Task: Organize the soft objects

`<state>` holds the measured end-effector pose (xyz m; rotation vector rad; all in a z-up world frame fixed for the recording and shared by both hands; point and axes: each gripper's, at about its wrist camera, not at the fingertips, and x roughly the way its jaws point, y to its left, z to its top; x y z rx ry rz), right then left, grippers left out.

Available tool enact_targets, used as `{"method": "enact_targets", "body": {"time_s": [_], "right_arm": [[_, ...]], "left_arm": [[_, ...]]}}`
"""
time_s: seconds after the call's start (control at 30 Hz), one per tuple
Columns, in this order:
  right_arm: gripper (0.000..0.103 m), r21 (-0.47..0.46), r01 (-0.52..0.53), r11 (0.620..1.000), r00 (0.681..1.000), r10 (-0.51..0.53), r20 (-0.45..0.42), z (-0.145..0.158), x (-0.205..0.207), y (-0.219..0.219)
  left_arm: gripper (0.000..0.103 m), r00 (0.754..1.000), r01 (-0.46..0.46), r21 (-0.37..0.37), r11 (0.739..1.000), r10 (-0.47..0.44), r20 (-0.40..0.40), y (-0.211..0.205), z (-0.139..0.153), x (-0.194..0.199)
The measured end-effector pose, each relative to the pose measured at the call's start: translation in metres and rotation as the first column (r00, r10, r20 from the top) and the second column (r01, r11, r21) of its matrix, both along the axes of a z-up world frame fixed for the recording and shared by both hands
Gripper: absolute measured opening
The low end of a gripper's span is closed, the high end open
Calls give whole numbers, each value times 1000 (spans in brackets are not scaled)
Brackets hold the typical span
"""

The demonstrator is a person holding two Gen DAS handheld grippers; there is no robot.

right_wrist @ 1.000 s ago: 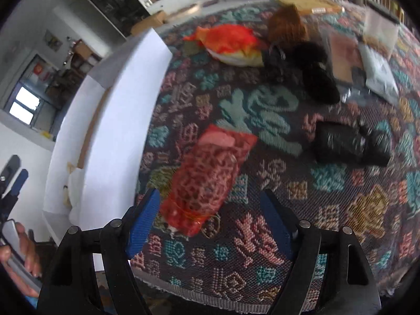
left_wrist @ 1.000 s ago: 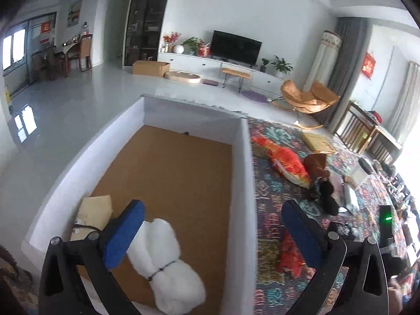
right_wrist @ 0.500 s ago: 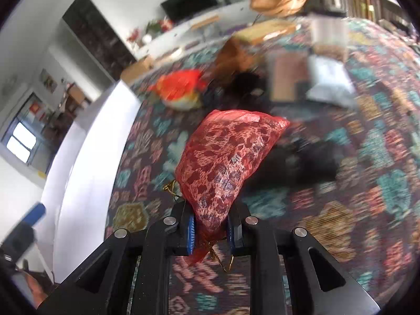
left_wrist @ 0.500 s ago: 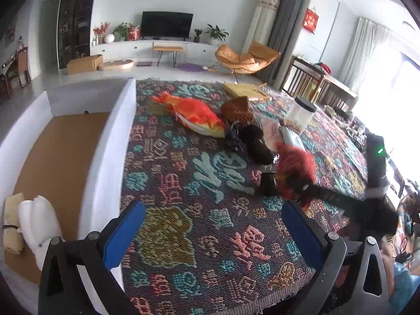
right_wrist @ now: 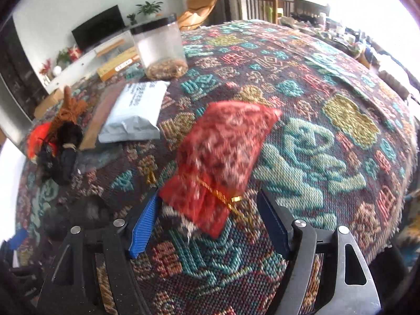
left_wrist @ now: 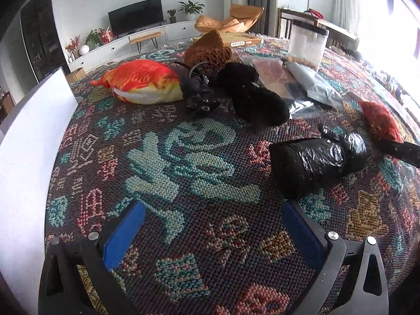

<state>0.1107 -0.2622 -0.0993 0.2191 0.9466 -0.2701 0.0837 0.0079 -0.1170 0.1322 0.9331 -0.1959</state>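
The right gripper [right_wrist: 207,223] points down at the patterned woven cloth [right_wrist: 309,157] that covers the surface. Its jaws are opening, and the red mesh pouch [right_wrist: 223,157] lies between them: its gathered neck, tied with a gold cord, sits just ahead of the blue pads [right_wrist: 143,225], and its body stretches away from the gripper toward the middle of the cloth. The left pad seems to touch the pouch's neck or stand just beside it; the right pad is clear of it. The pouch is blurred.

Beyond the pouch, toward the far edge of the cloth, lies a grey packet [right_wrist: 134,113], and behind that stands a clear jar [right_wrist: 160,50] with a black lid.

The left gripper [left_wrist: 210,233] is spread wide over bare cloth with nothing between its pads. Ahead of it and to the right lies a black plastic bundle [left_wrist: 315,162]. Farther on, a black fuzzy item [left_wrist: 254,97], a brown knitted piece [left_wrist: 210,52] and an orange fish cushion [left_wrist: 141,81] are grouped near the far edge. In this view the red pouch shows at the cloth's right edge, and a white box wall [left_wrist: 31,131] runs along its left edge.
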Motion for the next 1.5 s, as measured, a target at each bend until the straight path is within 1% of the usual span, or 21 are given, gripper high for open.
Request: {"method": "enact_targets", "body": {"time_s": [0.03,0.07,0.13,0.17,0.2,0.27,0.4,0.57,1.5], "right_arm": [[77,-34,-21,999,1000,21,6,1,2,3],[80,-67,-36,997,999,36,4,0,4,8],[83,-95,-42,995,998,37,-60,-11,14,10],[85,-73,-36,997,997,31,-65,-15,17,6],[85,-73,-36,997,997,31,-65,-15,17,6],[90,-42,7,999,1000,-8,-27,-17,20,-6],[92,-59,9,998,1000,-11,-21,-18,21,-4],[92,-59,11,998,1000,-12,-20,-17,21,-3],[92,-59,11,998,1000,-12,-20,-17,21,-3]], "left_arm": [[103,1000,8,6,1000,-8,-12,-3,-5,3],[103,1000,9,-12,1000,-9,-7,-3,-4,4],[103,1000,-2,-21,1000,2,-20,-4,-5,14],[103,1000,-12,-23,1000,12,-19,-4,-5,21],[103,999,-25,-18,1000,25,-20,-5,-5,29],[103,998,-58,-24,998,58,-20,-4,-6,46],[103,994,-110,-28,994,109,-19,-2,-8,68],[103,994,-111,-26,994,110,-18,-1,-9,72],[103,994,-111,-27,994,110,-18,-1,-8,72]]}}
